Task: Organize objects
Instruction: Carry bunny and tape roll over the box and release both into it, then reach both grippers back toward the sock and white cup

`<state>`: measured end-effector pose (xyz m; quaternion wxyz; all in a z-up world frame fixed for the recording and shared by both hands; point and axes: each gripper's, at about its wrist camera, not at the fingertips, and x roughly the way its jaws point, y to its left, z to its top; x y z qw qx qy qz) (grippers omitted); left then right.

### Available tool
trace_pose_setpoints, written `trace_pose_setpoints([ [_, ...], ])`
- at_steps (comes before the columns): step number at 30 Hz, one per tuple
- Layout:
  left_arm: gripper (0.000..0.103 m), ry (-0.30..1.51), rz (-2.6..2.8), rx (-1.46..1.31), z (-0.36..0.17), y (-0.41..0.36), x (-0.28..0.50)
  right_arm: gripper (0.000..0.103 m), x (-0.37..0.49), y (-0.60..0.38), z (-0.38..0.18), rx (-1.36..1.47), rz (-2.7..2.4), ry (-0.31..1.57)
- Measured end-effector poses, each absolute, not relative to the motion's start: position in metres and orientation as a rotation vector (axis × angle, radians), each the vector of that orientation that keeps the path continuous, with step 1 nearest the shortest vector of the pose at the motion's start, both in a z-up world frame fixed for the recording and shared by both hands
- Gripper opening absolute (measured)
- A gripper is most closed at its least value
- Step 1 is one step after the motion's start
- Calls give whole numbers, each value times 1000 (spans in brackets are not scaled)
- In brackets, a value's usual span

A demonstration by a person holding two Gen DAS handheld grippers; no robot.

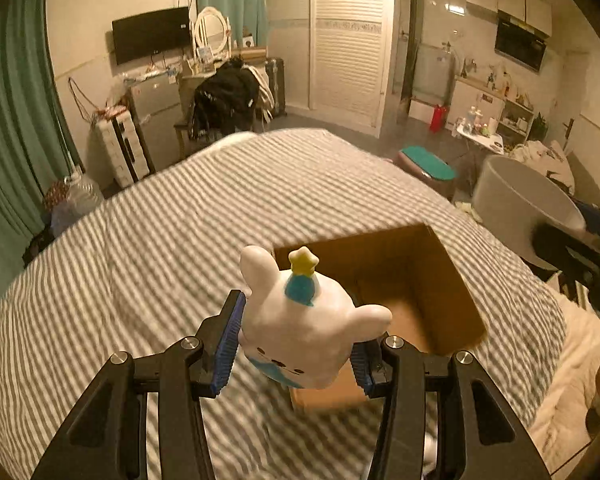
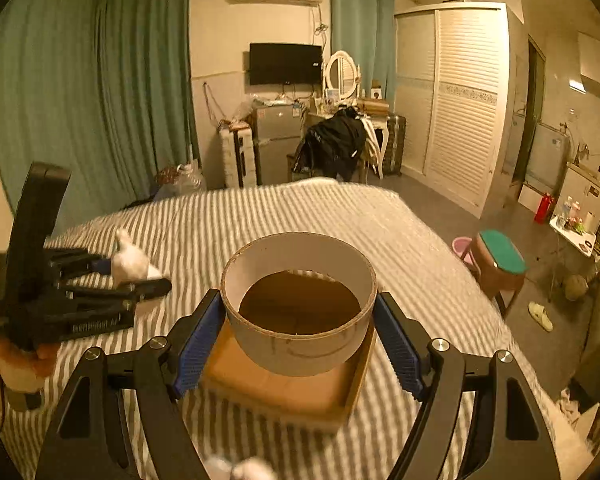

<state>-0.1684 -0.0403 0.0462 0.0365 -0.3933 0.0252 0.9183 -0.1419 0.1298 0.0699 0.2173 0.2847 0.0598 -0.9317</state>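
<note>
My left gripper [image 1: 296, 340] is shut on a white bunny figurine [image 1: 300, 328] with a blue hat and a yellow star, held above the striped bed beside an open brown cardboard box [image 1: 416, 280]. My right gripper [image 2: 300, 328] is shut on a wide white cardboard ring [image 2: 300, 304] and holds it over the cardboard box [image 2: 284, 392]. The ring also shows at the right in the left wrist view [image 1: 528, 200]. The left gripper with the figurine [image 2: 130, 262] appears at the left of the right wrist view.
The striped bed [image 1: 180, 240] fills the foreground. Beyond its far edge stand a chair with dark clothes [image 2: 336, 144], a small fridge [image 2: 276, 140] and a wardrobe [image 2: 456, 100]. A green-topped stool [image 2: 500, 260] stands on the floor at the right.
</note>
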Motion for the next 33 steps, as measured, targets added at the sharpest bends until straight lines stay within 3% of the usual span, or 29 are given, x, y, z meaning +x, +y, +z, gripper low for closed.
trace_pose_setpoints([
  [3,48,69,2770,-1199,32,-33,-194,76,-188,113,67,838,-2575,185],
  [10,49,84,2641,-1314,-35,-22,-232,76,-255,92,-6,1077,-2515,233],
  [20,49,99,2617,-1359,-70,-11,-237,77,-274,102,-61,1174,-2466,222],
  [22,51,87,2613,-1364,-69,-8,-234,78,-270,103,-58,1161,-2473,212],
  [24,58,74,2599,-1368,-63,-8,-230,88,-272,110,-54,1153,-2486,177],
  [26,81,71,2617,-1358,-53,-7,-221,90,-262,116,-42,1144,-2515,135],
  [33,85,67,2698,-1274,-5,-11,-183,90,-222,136,21,1048,-2598,137],
])
